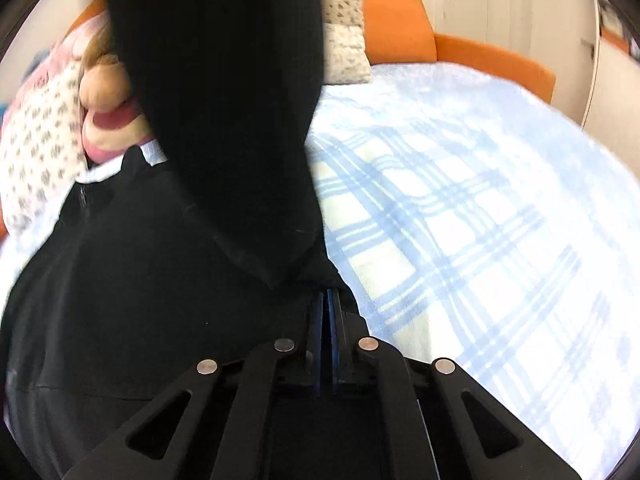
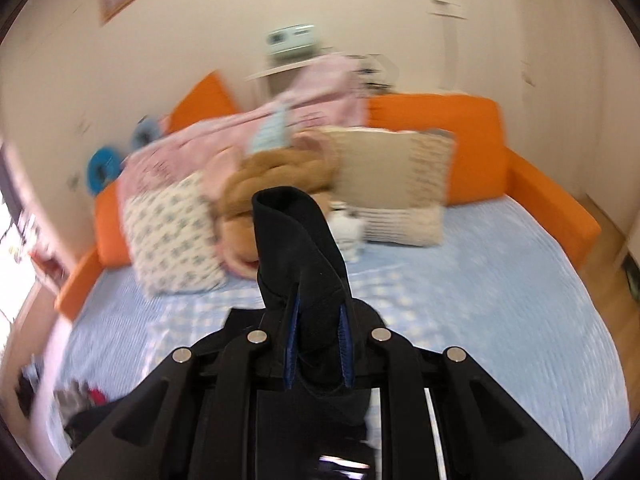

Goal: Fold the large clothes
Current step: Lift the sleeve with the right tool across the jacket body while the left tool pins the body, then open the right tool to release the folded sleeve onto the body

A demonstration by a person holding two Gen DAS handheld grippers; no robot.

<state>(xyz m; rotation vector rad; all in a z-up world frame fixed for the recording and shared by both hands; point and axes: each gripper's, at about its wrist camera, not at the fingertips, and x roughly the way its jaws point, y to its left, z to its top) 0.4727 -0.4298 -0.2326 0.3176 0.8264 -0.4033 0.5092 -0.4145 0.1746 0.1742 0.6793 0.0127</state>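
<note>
the black garment [image 1: 132,280] lies partly on the bed [image 1: 480,208], spread over the blue-and-white plaid blanket [image 1: 440,240] on the side nearest the pillows [image 1: 36,148]; a zip and a pale collar lining show at its upper edge. one part, seemingly a sleeve [image 1: 224,80], hangs down from above across the left wrist view, so the piece is part lifted, part resting. left tongs [image 1: 328,304]: closed, blue pads together, tips at the dark cloth's edge; whether a fold of fabric is pinched between them i cannot tell, since black cloth hides the tips. right tongs [image 2: 318,320]: gripping a bunched end of the same black fabric, with a rounded roll of cloth [image 2: 292,232] standing up past the fingers, high above the bed. judgement on handling: soft, limp, no stiffness of its own; it drapes and follows whichever point is raised. the weave looks matte and fairly thick, likely not slippery, moderate weight for clothing, not fragile. a large piece held at one point will swing and twist, and the resting part will drag on the fuzzy blanket. best holds, as i read it: seams, cuffs, shoulder or hem corners, where layers are doubled and a pinch bites firm; two well-apart holds on one edge would keep it flat for folding. risk: a thick bunch in the right tongs may creep out under load.
</note>
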